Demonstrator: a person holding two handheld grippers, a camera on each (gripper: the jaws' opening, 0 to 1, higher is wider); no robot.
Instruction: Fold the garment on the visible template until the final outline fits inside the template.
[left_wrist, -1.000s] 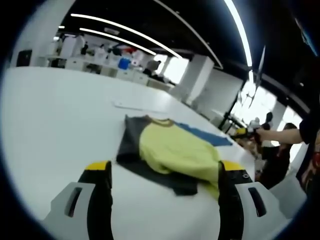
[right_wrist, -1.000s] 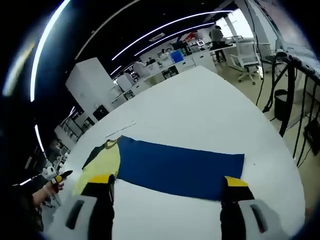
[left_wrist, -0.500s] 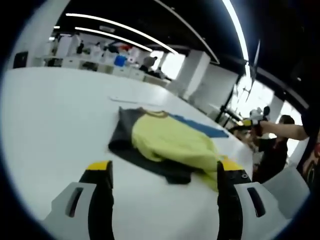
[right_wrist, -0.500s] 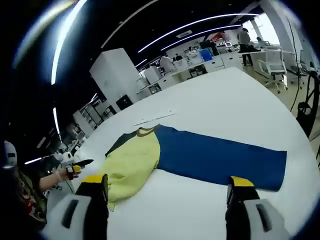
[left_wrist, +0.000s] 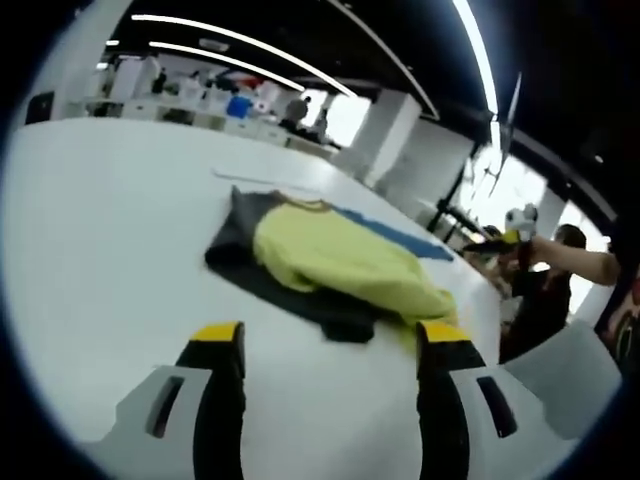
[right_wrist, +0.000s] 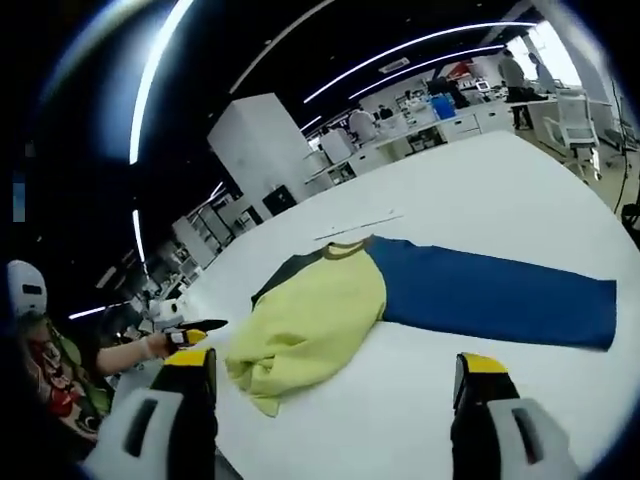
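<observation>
In the left gripper view, the left gripper (left_wrist: 330, 345) rises from the bottom of the frame with its two yellow-tipped jaws spread wide and nothing between them. Above and between the jaws, in the middle of the frame, the garment (left_wrist: 330, 268) lies bunched on the white table (left_wrist: 100, 230): a yellow body over dark grey fabric that spreads out to the left and lower edge of the heap. It is clear of both jaws, though its lower right corner comes near the right jaw's tip. Behind it, toward the right, a thin strip of the blue template (left_wrist: 392, 233) shows on the table. At the far right, the right gripper (left_wrist: 497, 237) appears small, held out by a person's arm.

In the right gripper view, the left gripper (right_wrist: 190, 335) shows at the left edge, in a hand. The right gripper (right_wrist: 335, 365) stands at the bottom, jaws wide apart and empty. The garment (right_wrist: 315, 320) lies in the centre left, above the gap, not touching either jaw. The blue template (right_wrist: 490, 295) stretches from the garment's collar side to the right edge of the frame, flat on the table (right_wrist: 480, 190).
</observation>
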